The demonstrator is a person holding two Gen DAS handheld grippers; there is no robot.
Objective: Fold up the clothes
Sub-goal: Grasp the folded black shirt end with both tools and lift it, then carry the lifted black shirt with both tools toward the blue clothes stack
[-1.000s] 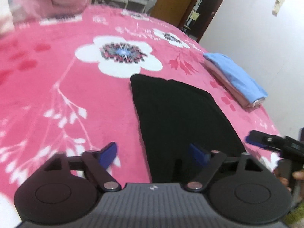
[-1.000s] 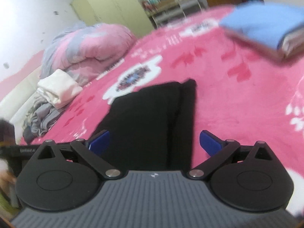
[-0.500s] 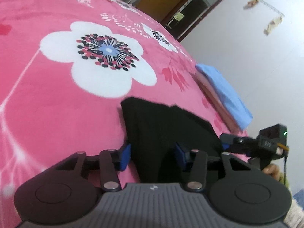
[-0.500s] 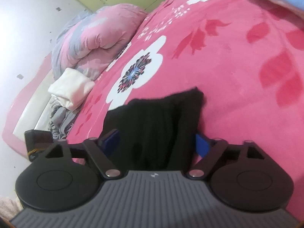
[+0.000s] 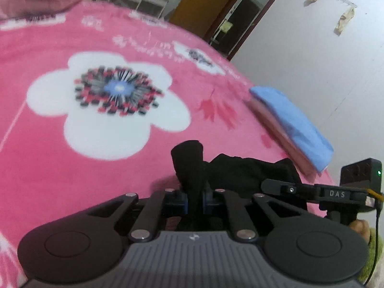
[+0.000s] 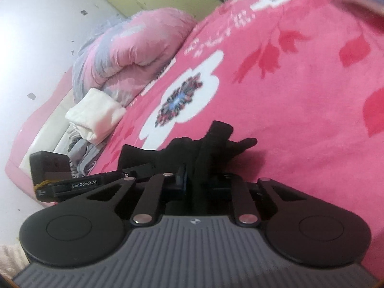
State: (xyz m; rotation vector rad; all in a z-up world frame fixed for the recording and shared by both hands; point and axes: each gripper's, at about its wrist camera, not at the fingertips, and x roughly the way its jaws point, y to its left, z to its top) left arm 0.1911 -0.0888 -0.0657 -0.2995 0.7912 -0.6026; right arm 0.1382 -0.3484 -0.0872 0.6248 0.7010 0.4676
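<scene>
A black garment [image 5: 242, 170] lies bunched on the pink flowered blanket [image 5: 72, 172]. My left gripper [image 5: 194, 198] is closing its jaws on one corner of it, and a fold of black cloth stands up between the blue pads. In the right wrist view the black garment [image 6: 216, 141] is gathered the same way. There my right gripper [image 6: 195, 180] is closing on its other corner, with cloth pinched between the pads. The two grippers sit close side by side at the same edge of the garment.
A folded blue garment [image 5: 292, 122] rests on a folded pink one near the bed's right edge by the white wall. A pink quilt [image 6: 134, 48] and a folded white cloth [image 6: 96, 115] lie at the head of the bed. A door [image 5: 204, 0] stands beyond.
Both grippers came forward over the flat black garment and went from wide open to pinched on its far corners. The cloth is now bunched up between them.
</scene>
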